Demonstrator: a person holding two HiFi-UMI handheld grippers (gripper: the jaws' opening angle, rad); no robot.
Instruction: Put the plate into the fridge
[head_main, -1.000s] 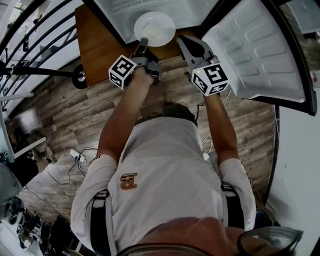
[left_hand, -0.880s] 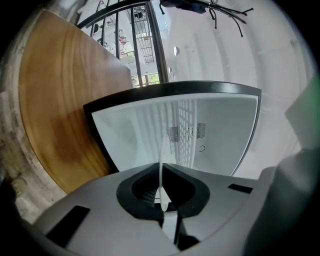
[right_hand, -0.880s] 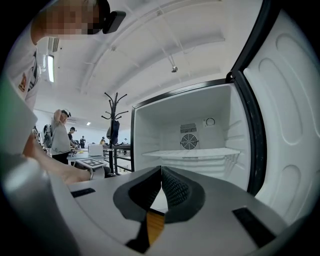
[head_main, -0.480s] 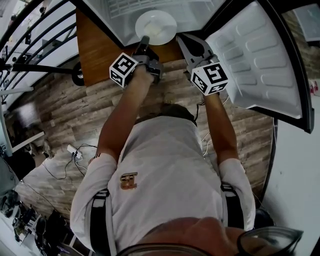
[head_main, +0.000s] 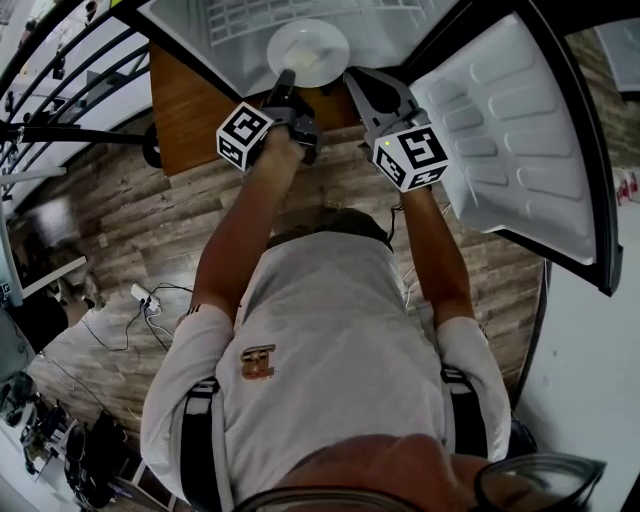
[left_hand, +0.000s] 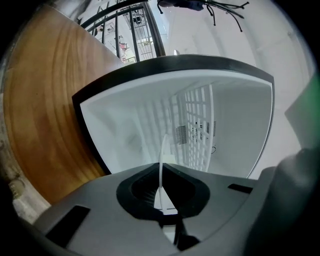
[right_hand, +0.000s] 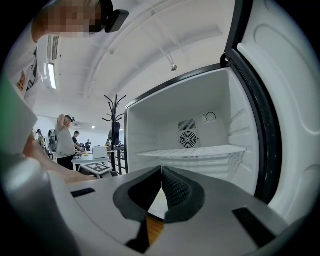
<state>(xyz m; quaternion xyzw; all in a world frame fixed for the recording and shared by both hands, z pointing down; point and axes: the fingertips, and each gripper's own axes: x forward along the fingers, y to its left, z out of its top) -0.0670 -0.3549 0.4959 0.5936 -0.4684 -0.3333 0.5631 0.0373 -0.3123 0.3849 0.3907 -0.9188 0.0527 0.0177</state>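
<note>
One plate, rim buried between left gripper jaws; fridge top cropped.

One plate. One fridge, with one door, one wire shelf and one round fan grille. Two grippers, the left gripper and the right gripper, each with two fingers and one marker cube. One wooden counter. One coat stand. One person up close; a few more people stand far off, too small to count.
</note>
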